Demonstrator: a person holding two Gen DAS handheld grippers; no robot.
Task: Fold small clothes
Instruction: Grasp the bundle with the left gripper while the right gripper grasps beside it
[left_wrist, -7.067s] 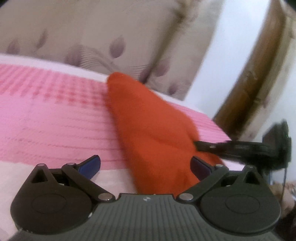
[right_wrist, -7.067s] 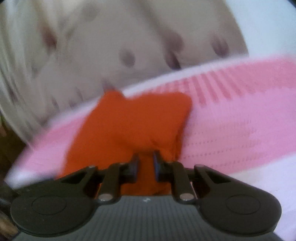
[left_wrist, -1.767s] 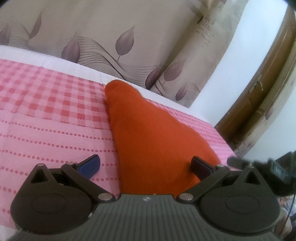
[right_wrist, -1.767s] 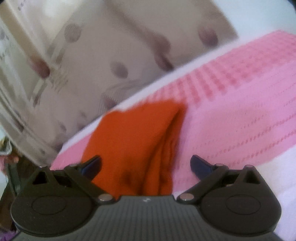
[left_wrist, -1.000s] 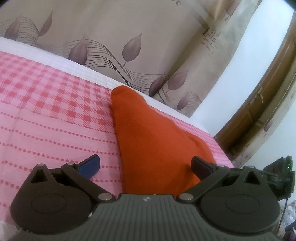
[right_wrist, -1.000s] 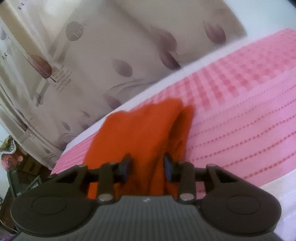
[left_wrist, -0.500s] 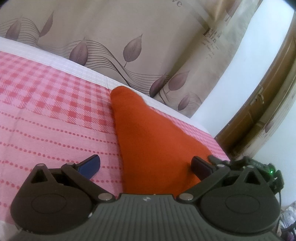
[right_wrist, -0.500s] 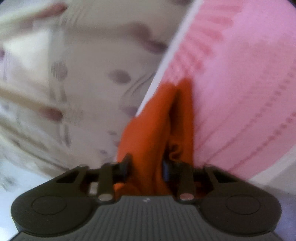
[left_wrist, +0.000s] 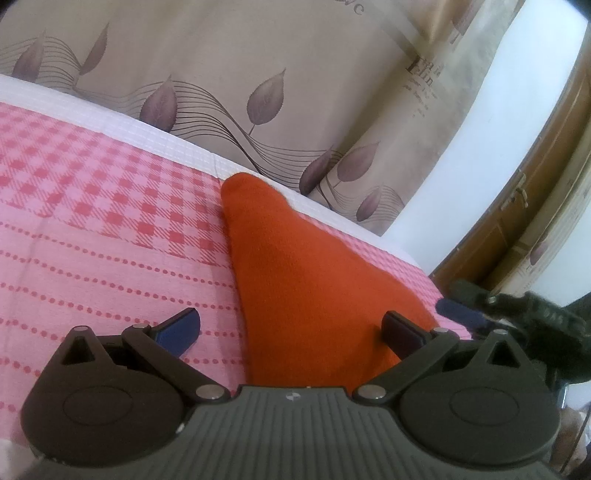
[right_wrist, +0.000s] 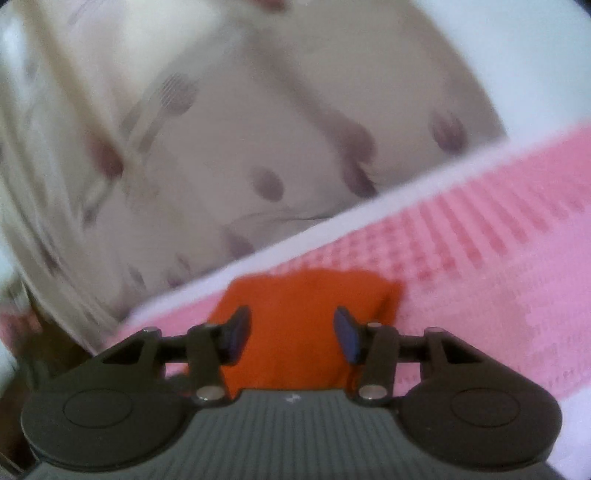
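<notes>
An orange garment (left_wrist: 306, 280) lies folded flat on the pink checked bedspread (left_wrist: 96, 229), narrowing toward the far edge. My left gripper (left_wrist: 291, 328) is open and empty, its fingers either side of the garment's near end. The right gripper shows at the right edge of this view (left_wrist: 480, 306), by the garment's right corner. In the blurred right wrist view the garment (right_wrist: 303, 325) lies flat ahead, and my right gripper (right_wrist: 291, 332) is open with nothing between its fingers.
A beige leaf-patterned curtain (left_wrist: 258, 74) hangs behind the bed. A white strip (left_wrist: 147, 136) borders the bedspread's far edge. A wooden door frame (left_wrist: 517, 206) and white wall stand at the right.
My right gripper was shut on a bunched edge of the garment and has let go; its jaws now stand apart and the cloth lies flat. The left gripper has hardly moved.
</notes>
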